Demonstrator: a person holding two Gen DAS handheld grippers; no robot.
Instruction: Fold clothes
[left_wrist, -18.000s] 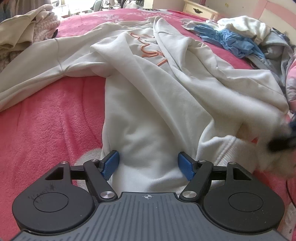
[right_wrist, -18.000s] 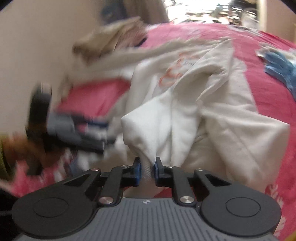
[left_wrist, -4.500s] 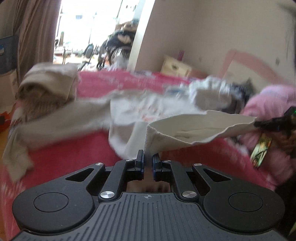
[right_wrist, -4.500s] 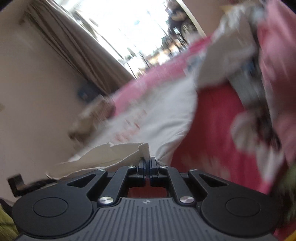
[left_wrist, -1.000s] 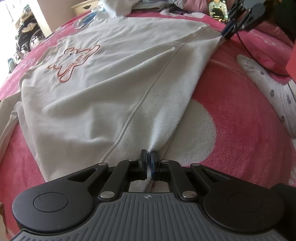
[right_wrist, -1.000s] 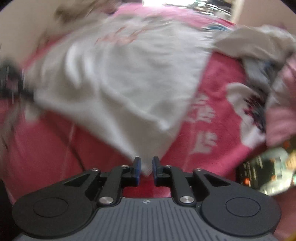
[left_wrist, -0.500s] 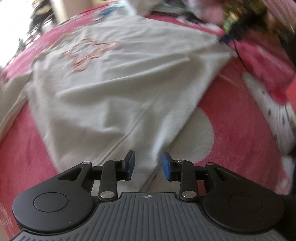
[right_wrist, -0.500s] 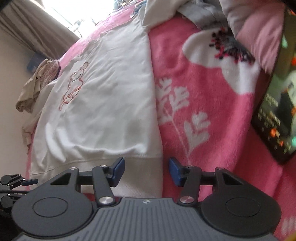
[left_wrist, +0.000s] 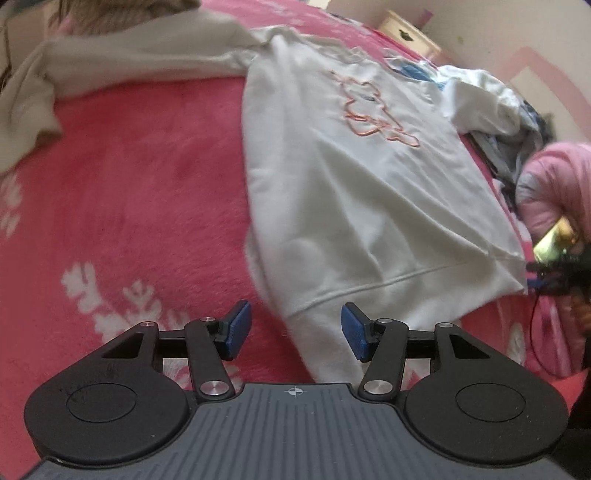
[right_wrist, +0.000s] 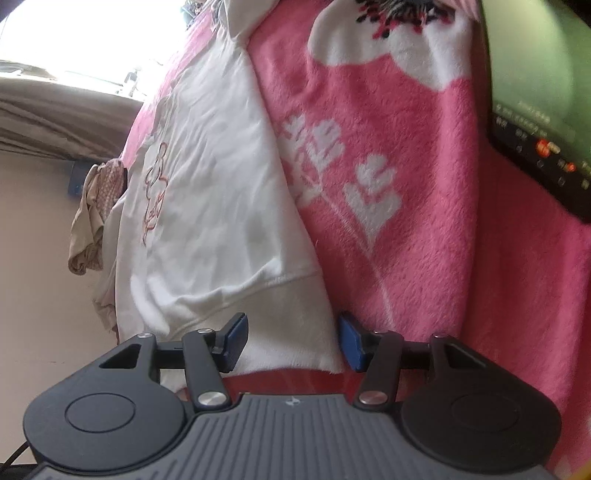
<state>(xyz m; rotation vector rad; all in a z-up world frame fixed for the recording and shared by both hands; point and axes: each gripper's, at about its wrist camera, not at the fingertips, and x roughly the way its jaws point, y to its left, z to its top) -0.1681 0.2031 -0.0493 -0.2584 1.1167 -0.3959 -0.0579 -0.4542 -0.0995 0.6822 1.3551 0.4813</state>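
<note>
The cream cotton sweatshirt (left_wrist: 354, 192) stretches lengthwise ahead; its hem corners lie between each opening, empty gripper: left gripper (left_wrist: 295, 328), right gripper (right_wrist: 291, 338).

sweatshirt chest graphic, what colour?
Orange-pink outline drawing on the white sweatshirt; clearest in the left wrist view.

Bed covered by pink blanket (left_wrist: 129, 192) with white flower print. Cream nightstand (left_wrist: 410, 35) stood at the far side against a pale wall (left_wrist: 517, 29) with pink trim. Bright window (right_wrist: 92, 33) was overexposed, beige curtain (right_wrist: 55, 122) beside it. Plain beige wall (right_wrist: 33, 295) ran along the bed.
</note>
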